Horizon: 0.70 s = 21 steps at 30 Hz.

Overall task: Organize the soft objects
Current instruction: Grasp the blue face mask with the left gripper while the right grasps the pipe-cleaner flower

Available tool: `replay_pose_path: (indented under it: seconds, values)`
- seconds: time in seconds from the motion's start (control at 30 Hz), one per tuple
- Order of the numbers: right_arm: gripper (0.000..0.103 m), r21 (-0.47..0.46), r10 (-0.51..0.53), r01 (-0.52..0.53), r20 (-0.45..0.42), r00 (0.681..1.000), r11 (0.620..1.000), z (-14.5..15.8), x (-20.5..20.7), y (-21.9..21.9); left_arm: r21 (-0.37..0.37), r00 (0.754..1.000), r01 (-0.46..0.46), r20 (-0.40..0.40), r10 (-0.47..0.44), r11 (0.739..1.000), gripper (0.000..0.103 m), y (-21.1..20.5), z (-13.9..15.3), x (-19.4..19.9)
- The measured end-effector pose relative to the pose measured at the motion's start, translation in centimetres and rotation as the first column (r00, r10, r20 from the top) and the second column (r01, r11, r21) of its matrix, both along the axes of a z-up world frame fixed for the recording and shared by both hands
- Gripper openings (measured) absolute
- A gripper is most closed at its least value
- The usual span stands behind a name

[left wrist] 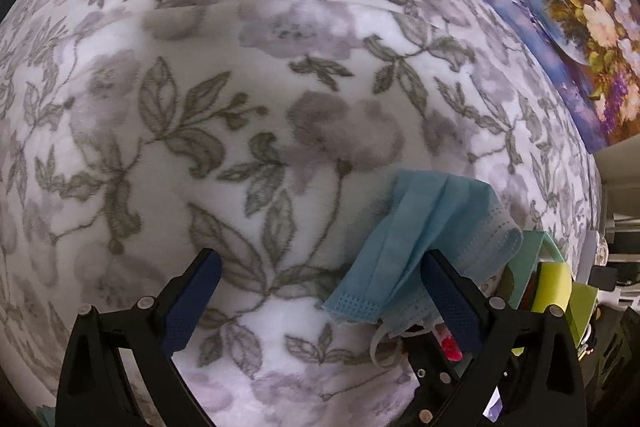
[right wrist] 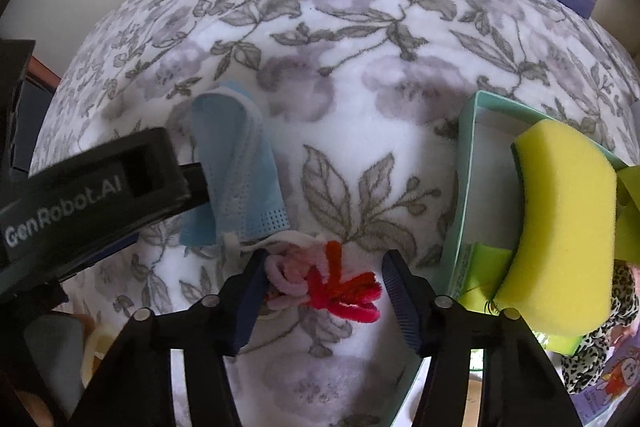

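Surface: white fleece blanket [right wrist: 360, 131] printed with grey leaves and mauve flowers, spread under everything.
Backdrop: flower painting [left wrist: 568, 7] propped along the far edge of the blanket.
Left gripper [left wrist: 320, 263]: pointing steeply down, jaws wide apart, nothing clamped; one blue-padded finger [left wrist: 452, 303] lying over the lower part of the face mask.
Face mask [left wrist: 432, 239]: light blue, crumpled and folded on the blanket, white ear loop trailing at its near end; seen from the right wrist, just beyond and left of the pipe cleaners.
Right gripper [right wrist: 324, 287]: pointing steeply down, jaws partly apart, straddling the pipe cleaners; left pad close against the pink coil, right pad clear of the red ends; no firm clamp visible.
Pipe cleaners [right wrist: 328, 287]: tangled bundle of pink, red and orange, lying on the blanket between the right jaws.
Box [right wrist: 464, 163]: mint green, open, to the right of the bundle.
Sponge [right wrist: 560, 215]: yellow with a green backing, tilted across the box rim.
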State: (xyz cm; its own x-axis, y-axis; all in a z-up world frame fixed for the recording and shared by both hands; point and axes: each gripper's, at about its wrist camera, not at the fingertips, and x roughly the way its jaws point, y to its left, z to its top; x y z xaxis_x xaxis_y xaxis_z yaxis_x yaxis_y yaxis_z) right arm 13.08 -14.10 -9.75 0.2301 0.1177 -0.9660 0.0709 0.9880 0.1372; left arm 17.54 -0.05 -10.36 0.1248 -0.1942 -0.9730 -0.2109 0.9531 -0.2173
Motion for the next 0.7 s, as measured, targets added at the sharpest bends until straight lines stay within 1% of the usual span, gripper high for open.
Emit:
replay_pose_path:
  seconds: [0.1, 0.17, 0.2, 0.3, 0.33, 0.37, 0.4, 0.47, 0.53, 0.6, 0.67, 0.7]
  values:
    - [0.056, -0.004, -0.002, 0.002, -0.002, 1.0, 1.0, -0.1, -0.1, -0.2, -0.006, 1.0, 0.03, 0.005, -0.03, 1.0, 0.092, -1.3, 0.0, 0.1]
    - [0.055, -0.003, -0.002, 0.002, -0.001, 1.0, 1.0, 0.1, -0.3, -0.3, 0.014, 0.999, 0.048, 0.009, -0.049, 0.999, 0.087, -2.1, -0.1, 0.3]
    - [0.054, -0.002, -0.001, 0.001, -0.001, 1.0, 1.0, 0.1, -0.3, -0.3, 0.009, 0.998, 0.055, 0.013, -0.055, 0.998, 0.085, -2.4, 0.0, 0.3]
    - [0.054, 0.001, -0.002, 0.002, -0.002, 1.0, 1.0, 0.1, -0.3, -0.5, -0.009, 0.998, 0.066, 0.023, -0.066, 0.998, 0.066, -3.1, 0.3, 0.3]
    - [0.054, 0.002, -0.002, 0.002, -0.002, 1.0, 1.0, 0.2, -0.3, -0.4, -0.021, 0.997, 0.068, 0.026, -0.068, 0.997, 0.054, -3.6, 0.4, 0.3]
    - [0.053, 0.002, -0.001, 0.001, -0.002, 1.0, 1.0, 0.2, -0.4, -0.4, -0.041, 0.997, 0.076, 0.027, -0.075, 0.996, 0.046, -3.8, 0.4, 0.3]
    - [0.053, 0.002, -0.001, 0.002, -0.002, 1.0, 1.0, 0.2, -0.4, -0.4, -0.052, 0.996, 0.084, 0.028, -0.083, 0.995, 0.043, -4.0, 0.5, 0.5]
    - [0.053, 0.001, -0.001, 0.001, -0.005, 1.0, 1.0, 0.2, -0.3, -0.4, -0.06, 0.994, 0.107, 0.027, -0.105, 0.992, 0.032, -4.6, 0.8, 0.4]
    - [0.053, 0.001, -0.001, 0.001, -0.005, 1.0, 1.0, 0.1, -0.3, -0.4, -0.063, 0.992, 0.12, 0.028, -0.119, 0.991, 0.024, -5.4, 0.9, 0.3]
    - [0.053, 0.005, -0.004, 0.004, -0.007, 1.0, 1.0, 0.2, -0.3, -0.5, -0.068, 0.992, 0.121, 0.033, -0.119, 0.99, 0.019, -6.0, 0.9, 0.3]
    - [0.053, 0.011, -0.007, 0.007, -0.008, 1.0, 1.0, 0.2, -0.5, -0.8, -0.072, 0.993, 0.111, 0.038, -0.108, 0.991, 0.01, -6.2, 0.9, 0.3]
    - [0.053, 0.013, -0.009, 0.009, -0.009, 1.0, 1.0, 0.3, -0.5, -0.8, -0.068, 0.994, 0.109, 0.04, -0.106, 0.992, 0.01, -6.1, 0.8, 0.2]
